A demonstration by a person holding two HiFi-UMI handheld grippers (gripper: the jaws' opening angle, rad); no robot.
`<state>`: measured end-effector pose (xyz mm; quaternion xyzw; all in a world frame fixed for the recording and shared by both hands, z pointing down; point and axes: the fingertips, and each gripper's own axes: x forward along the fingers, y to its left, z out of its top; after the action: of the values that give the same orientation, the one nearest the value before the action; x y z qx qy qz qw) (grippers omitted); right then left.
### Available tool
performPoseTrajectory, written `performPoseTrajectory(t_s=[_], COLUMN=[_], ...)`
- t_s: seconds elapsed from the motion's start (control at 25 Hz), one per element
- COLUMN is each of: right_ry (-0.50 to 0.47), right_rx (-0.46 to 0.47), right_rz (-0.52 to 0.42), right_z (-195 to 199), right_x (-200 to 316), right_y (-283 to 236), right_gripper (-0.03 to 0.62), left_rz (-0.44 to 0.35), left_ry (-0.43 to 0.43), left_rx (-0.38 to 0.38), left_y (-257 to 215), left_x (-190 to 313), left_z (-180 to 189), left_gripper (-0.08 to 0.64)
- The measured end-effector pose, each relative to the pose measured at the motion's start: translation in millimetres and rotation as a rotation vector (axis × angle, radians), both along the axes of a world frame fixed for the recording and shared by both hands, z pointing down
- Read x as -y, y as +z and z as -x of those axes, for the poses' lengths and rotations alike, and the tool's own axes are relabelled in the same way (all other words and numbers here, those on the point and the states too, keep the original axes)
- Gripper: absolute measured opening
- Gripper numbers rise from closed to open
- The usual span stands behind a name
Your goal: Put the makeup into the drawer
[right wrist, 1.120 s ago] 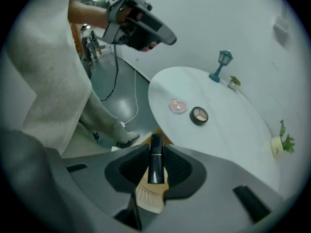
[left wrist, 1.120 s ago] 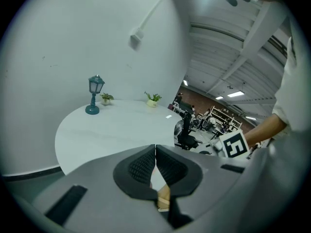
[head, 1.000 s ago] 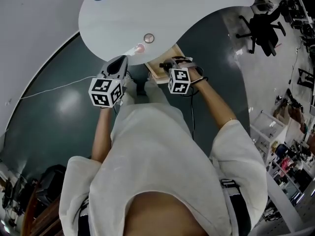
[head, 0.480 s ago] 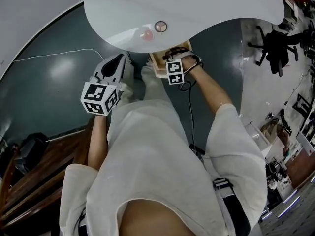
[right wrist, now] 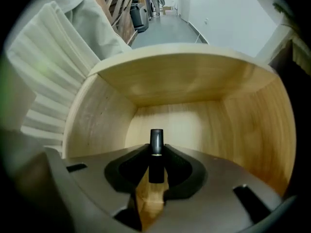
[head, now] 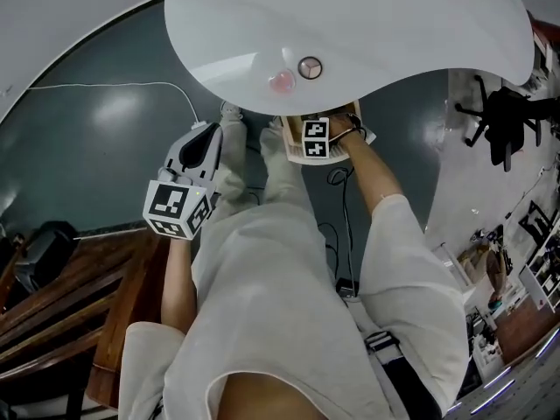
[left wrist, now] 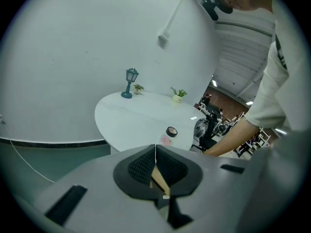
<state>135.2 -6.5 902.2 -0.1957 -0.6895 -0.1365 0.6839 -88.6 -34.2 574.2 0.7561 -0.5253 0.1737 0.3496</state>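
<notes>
Gripping a slim black makeup tube [right wrist: 156,139] by its sides, your right gripper [right wrist: 156,161] points down into the open wooden drawer [right wrist: 204,115]. The tube's free end pokes out past the pads toward the drawer floor. It is inside the drawer's walls but not yet let go, so I judge this piece about to be placed rather than stowed. All that is left for it is to loosen the jaws.

No other makeup shows on the part of the drawer floor you can see. Two more pieces sit close together near the front edge of the white table [head: 367,16], above the drawer: a pink compact [head: 282,81] and a round dark-rimmed compact [head: 310,66]. The task looks early, with those two to fetch if they count as the makeup.

Your left gripper [left wrist: 155,152] hangs off to the table's side with its jaws pressed together on nothing.

Some things stay unclear. Whether the tube's tip touches the drawer floor cannot be told. In the head view the marker cube and your hand cover most of the drawer, and the gripper body hides the near part of its floor. The tube could be lipstick or mascara.
</notes>
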Motion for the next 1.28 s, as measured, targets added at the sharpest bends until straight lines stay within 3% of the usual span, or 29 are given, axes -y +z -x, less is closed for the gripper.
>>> performPoseTrajectory(t_s=[0.2, 0.28, 0.8, 1.16, 1.28], right_ry=[0.014, 0.046, 0.059, 0.194, 0.406], right_rx=[-0.025, -0.017, 0.093, 0.275, 0.402], right_rz=[-0.001, 0.008, -0.085, -0.149, -0.144], right_z=[-4.0, -1.6, 22.2, 51.2, 66.7], right_x=[3.9, 3.3, 3.9, -8.0, 10.5], right_y=[11.3, 7.5, -94.1, -194.6, -232.3], right_gripper=[0.107, 0.183, 0.181, 0.181, 0.181], left_rz=[0.015, 0.012, -0.078, -0.149, -0.159], left_ry=[-0.011, -0.007, 0.102, 0.154, 0.158], left_rx=[0.017, 0.018, -0.032, -0.062, -0.074], left_y=[7.3, 5.7, -39.7, -71.7, -76.4], left_x=[-7.9, -9.2, 5.2, 25.5, 32.1], left_z=[10.8, 13.0, 1.6, -2.5, -4.2], left_gripper=[0.012, 0.012, 0.012, 0.012, 0.012])
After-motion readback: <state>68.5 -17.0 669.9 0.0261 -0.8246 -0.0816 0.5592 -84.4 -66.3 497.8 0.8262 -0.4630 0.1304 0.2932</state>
